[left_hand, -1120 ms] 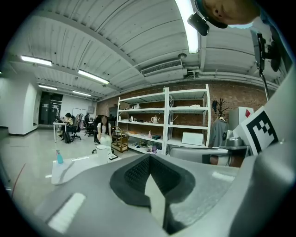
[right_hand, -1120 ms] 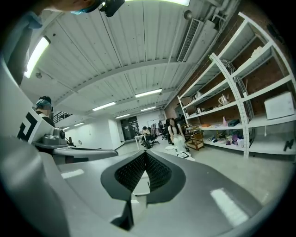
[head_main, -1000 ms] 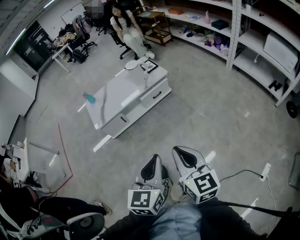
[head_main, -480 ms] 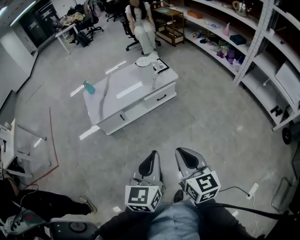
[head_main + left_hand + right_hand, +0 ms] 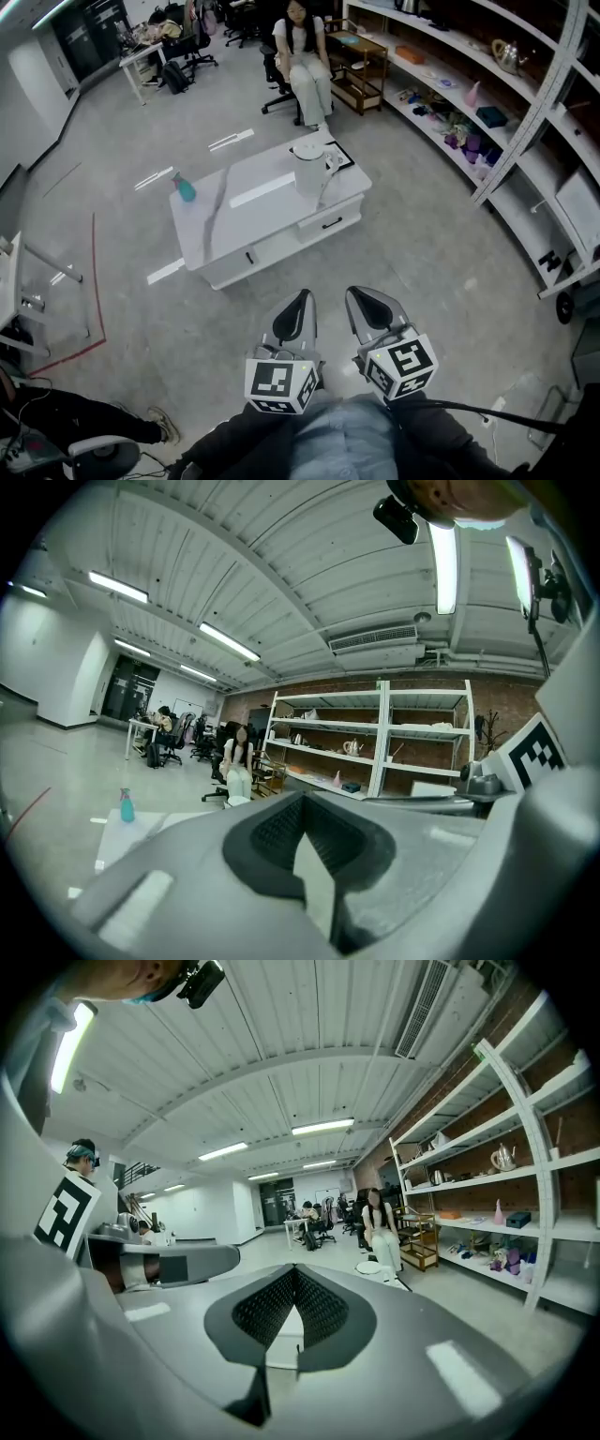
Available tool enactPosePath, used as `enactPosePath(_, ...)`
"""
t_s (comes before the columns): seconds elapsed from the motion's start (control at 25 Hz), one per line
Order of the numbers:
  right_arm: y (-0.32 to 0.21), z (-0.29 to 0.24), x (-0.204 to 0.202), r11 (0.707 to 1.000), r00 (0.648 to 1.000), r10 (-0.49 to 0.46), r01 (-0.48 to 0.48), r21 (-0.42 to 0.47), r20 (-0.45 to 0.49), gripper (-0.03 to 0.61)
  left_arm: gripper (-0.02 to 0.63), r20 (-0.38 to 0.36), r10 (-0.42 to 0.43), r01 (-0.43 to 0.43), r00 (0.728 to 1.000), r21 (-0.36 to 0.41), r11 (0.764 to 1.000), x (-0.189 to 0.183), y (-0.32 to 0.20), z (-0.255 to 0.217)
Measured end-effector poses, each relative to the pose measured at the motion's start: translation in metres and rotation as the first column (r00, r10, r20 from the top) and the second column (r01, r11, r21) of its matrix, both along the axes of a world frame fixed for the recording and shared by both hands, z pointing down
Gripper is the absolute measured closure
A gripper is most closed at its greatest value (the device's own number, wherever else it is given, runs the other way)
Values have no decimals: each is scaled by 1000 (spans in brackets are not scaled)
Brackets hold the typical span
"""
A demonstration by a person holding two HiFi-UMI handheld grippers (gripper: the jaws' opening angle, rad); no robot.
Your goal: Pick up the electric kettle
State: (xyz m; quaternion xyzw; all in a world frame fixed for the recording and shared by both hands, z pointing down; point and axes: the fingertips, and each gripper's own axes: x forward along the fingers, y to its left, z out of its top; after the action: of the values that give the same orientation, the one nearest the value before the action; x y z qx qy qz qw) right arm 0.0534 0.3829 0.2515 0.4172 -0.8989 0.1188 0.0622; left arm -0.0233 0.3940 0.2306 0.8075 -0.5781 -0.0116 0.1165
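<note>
Left gripper (image 5: 299,302): jaws pressed together, nothing between them. Right gripper (image 5: 362,298): same, jaws together and empty. Both are held low in front of the person, side by side, pointing toward the low white table with drawers (image 5: 253,211), well apart from it across bare grey floor.

The pale, upright cylindrical electric kettle (image 5: 309,169) stands near the table's far right corner, just beside a flat black-framed square (image 5: 337,157). A small teal bottle (image 5: 185,190) sits on the opposite side, well clear of the kettle.

Handling, by judgement: rigid, smooth-walled body, probably slippery for the pads and too wide to pinch. How full it is can't be told, so treat it as heavy. Best hold is the handle, which seems to face the shelves. Grip it high and keep the kettle upright. The jaws must spread first.
</note>
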Motion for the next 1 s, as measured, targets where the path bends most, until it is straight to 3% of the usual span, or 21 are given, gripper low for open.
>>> enactPosePath(0.52, -42, -3, -24, 999, 999, 29, -29, 17, -24, 551, 612, -19, 21, -22, 1000, -23, 1000, -26, -43, 11)
enactPosePath(1.0, -112, 12, -11, 1000, 1000, 28, -28, -9, -6, 552, 612, 26, 8, -5, 1000, -94, 996, -12, -108, 30)
